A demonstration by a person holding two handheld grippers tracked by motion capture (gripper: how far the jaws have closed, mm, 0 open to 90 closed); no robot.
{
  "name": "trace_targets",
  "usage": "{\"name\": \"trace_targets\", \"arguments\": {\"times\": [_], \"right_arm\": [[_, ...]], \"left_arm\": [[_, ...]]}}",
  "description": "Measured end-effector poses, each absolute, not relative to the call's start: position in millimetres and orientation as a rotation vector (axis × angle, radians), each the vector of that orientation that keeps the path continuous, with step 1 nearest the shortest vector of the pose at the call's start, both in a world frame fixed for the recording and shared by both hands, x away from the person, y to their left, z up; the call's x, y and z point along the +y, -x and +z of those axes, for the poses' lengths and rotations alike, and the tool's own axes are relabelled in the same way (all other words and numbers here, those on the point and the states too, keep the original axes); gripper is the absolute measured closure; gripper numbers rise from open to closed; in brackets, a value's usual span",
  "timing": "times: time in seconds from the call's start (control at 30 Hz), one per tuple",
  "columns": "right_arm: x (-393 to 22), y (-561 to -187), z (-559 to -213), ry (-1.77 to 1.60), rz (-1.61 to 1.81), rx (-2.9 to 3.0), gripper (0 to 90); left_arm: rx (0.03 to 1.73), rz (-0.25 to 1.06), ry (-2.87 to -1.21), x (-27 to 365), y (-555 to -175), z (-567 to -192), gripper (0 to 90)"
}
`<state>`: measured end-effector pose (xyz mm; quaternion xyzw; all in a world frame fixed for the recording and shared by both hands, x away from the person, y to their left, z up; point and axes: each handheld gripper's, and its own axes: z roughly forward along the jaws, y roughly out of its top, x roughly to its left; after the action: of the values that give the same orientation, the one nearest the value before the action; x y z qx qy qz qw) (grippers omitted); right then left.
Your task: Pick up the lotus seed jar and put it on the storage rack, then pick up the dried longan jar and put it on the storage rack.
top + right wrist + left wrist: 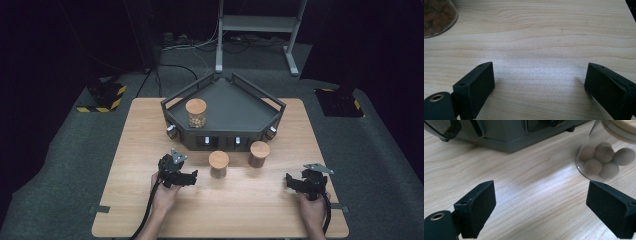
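Three glass jars with wooden lids are in the high view. One jar (196,113) stands inside a dark five-sided tray (250,107) at the table's back centre. Two stand on the table in front of the tray: a middle jar (219,164) and a right jar (259,153). My left gripper (192,176) is low over the table just left of the middle jar, open and empty. In the left gripper view (541,197) that jar (602,161) holds round tan balls, up and to the right of the jaws. My right gripper (289,180) (540,77) is open over bare wood.
The wooden table (150,200) has bare room along its front edge and at both sides. The tray's dark base (506,137) lies ahead of the left gripper. A jar of brown pieces (435,17) shows at the right gripper view's upper left. Metal stand legs (255,25) rise beyond the table.
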<state>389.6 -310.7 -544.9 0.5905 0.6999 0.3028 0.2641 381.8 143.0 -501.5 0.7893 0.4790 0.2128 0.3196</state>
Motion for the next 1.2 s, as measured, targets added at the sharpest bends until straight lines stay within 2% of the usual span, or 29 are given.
{"name": "trace_targets", "arguments": {"times": [0.13, 0.5, 0.8, 1.2], "right_arm": [[-311, -390, -545, -1.596, 0.819, 1.892, 8.9], [-311, -390, -545, -1.597, 0.819, 1.892, 8.9], [-311, -390, -545, -1.597, 0.819, 1.892, 8.9], [-311, -390, -545, -1.594, 0.819, 1.892, 8.9]], "left_arm": [[1.272, 0.596, -2.107, 141, -383, -509, 9.2], [1.325, 0.592, -2.148, 138, -385, -533, 8.7], [1.345, 0.533, -2.075, 145, -386, -540, 7.2], [1.317, 0.561, -2.036, 144, -384, -545, 4.1]]}}
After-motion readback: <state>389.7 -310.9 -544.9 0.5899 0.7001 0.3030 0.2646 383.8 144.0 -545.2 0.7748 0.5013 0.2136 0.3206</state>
